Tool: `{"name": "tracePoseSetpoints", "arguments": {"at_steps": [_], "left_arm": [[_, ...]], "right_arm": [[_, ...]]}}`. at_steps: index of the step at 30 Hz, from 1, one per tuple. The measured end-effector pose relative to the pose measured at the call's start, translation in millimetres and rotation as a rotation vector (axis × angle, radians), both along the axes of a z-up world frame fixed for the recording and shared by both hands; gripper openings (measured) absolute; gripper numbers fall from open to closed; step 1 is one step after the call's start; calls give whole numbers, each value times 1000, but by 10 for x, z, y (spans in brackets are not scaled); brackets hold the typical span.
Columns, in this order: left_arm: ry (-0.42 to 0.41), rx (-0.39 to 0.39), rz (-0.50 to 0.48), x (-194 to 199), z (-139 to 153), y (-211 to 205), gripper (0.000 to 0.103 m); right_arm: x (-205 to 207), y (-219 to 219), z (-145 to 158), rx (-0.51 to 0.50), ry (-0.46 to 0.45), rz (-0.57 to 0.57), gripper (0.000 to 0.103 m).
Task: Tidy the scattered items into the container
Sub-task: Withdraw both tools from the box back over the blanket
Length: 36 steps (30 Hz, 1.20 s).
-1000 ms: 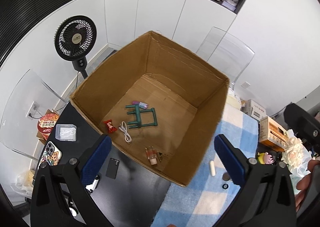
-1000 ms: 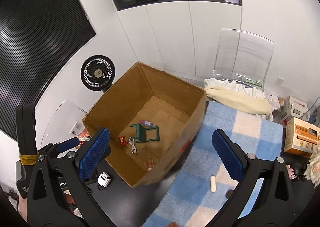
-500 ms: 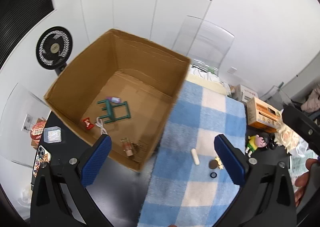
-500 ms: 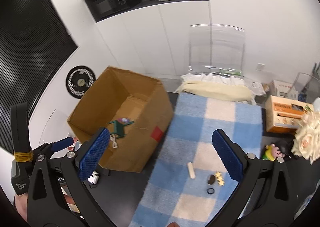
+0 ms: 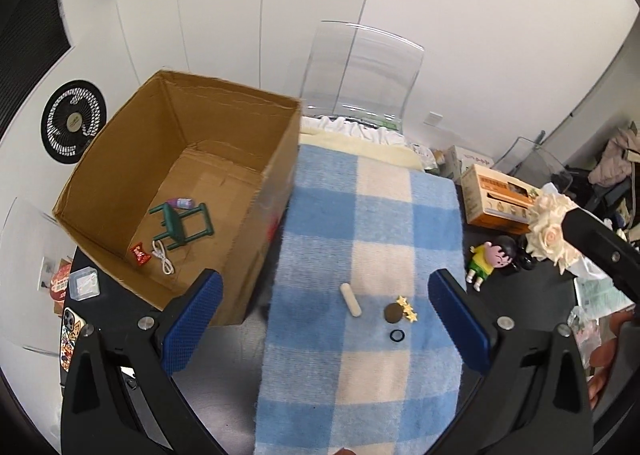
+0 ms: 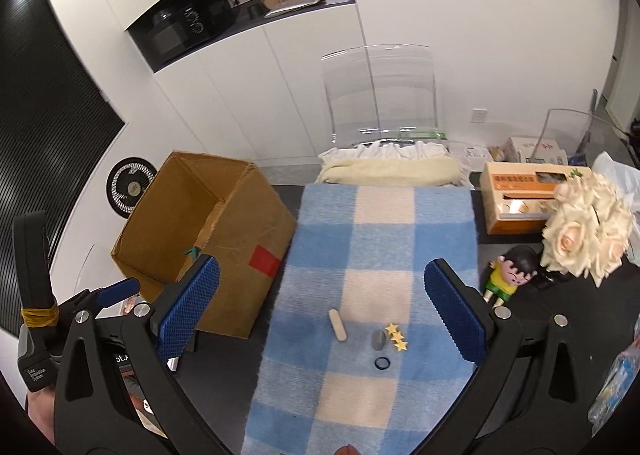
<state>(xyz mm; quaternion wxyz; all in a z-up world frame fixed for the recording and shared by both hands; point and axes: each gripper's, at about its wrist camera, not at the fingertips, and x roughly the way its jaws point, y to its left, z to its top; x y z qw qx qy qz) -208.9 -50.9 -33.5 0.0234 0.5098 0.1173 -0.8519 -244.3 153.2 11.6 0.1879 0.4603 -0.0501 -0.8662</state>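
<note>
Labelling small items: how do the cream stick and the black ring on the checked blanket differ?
The cream cylindrical stick is pale, solid and elongated, lying flat; the thin black ring is dark, round and hollow. The stick is the larger and lies nearer the brown cardboard box; the ring sits closer to the camera. Both rest loose on the blue-and-cream checked blanket, outside the box.

Home room, white cupboards (image 6: 304,87), clear chair (image 6: 384,95)

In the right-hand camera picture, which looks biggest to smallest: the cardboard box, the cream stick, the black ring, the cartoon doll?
1. Brown cardboard box
2. Yellow-shirted cartoon doll
3. Cream stick
4. Small black ring

All lie at different depths, but the gaps look clear.
</note>
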Motion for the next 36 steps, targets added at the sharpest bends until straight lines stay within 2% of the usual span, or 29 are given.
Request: {"name": "tracePoseSetpoints", "arguments": {"at_steps": [8,15,29,36], "left_arm": [[1,-10,-78,-9,25,368,102],[-18,-17,-114,-12,-45,563,102],[-84,-11,-134,-76,-340,632,102],[-138,-9,-147,-116,-590,660,102]], "right_arm": [[100,439,15,-26,1,-86,103],[171,657,-40,-17,-11,-128,103],[191,643,-439,-8,-94,-127,103],[172,647,-653,-2,-133,-123,103]]}}
